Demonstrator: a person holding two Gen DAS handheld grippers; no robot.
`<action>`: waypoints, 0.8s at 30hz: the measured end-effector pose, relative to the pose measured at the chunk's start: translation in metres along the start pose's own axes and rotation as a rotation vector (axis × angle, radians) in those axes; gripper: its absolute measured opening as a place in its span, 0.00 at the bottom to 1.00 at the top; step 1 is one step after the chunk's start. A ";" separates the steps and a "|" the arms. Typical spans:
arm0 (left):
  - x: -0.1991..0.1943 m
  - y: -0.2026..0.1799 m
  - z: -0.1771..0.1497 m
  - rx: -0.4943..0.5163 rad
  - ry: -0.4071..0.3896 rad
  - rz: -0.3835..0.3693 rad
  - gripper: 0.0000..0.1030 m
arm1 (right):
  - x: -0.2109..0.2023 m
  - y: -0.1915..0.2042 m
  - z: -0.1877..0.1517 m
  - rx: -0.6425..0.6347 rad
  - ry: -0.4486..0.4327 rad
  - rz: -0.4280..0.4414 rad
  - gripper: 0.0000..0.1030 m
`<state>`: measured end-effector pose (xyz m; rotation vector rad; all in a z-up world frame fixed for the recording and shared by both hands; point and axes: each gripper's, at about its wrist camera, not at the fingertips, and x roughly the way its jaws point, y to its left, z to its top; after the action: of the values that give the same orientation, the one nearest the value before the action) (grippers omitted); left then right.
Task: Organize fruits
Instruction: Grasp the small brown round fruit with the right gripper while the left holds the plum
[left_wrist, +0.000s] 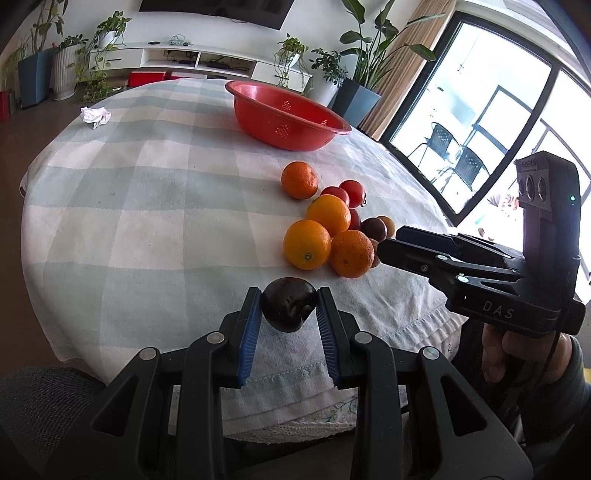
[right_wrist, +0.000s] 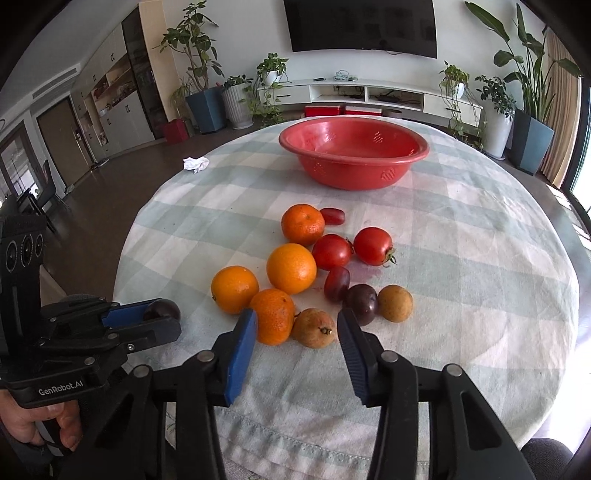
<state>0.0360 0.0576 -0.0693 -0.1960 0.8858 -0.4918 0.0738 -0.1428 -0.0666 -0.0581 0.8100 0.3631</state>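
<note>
My left gripper is shut on a dark purple plum, held just above the near edge of the table. The same plum shows between the left gripper's blue pads in the right wrist view. My right gripper stands open low over the fruit pile, and a brown round fruit lies between its fingers without being pressed. An orange sits against its left finger. More oranges, red tomatoes and another dark plum lie behind. A red perforated bowl stands empty at the far side.
The round table wears a pale checked cloth. A crumpled white tissue lies at the far left. A hand holds the left gripper's handle. Potted plants, a TV cabinet and a large window surround the table.
</note>
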 end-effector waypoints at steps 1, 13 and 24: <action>0.001 0.000 0.000 0.000 0.001 -0.001 0.27 | 0.000 0.000 0.000 -0.018 0.000 -0.005 0.47; 0.004 -0.003 0.000 0.004 0.010 0.004 0.27 | 0.020 -0.010 -0.011 -0.183 0.103 0.048 0.41; 0.006 -0.004 0.000 0.004 0.016 0.007 0.27 | 0.030 -0.014 -0.010 -0.222 0.101 0.079 0.35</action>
<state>0.0383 0.0513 -0.0719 -0.1853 0.9008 -0.4890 0.0902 -0.1485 -0.0960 -0.2538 0.8705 0.5269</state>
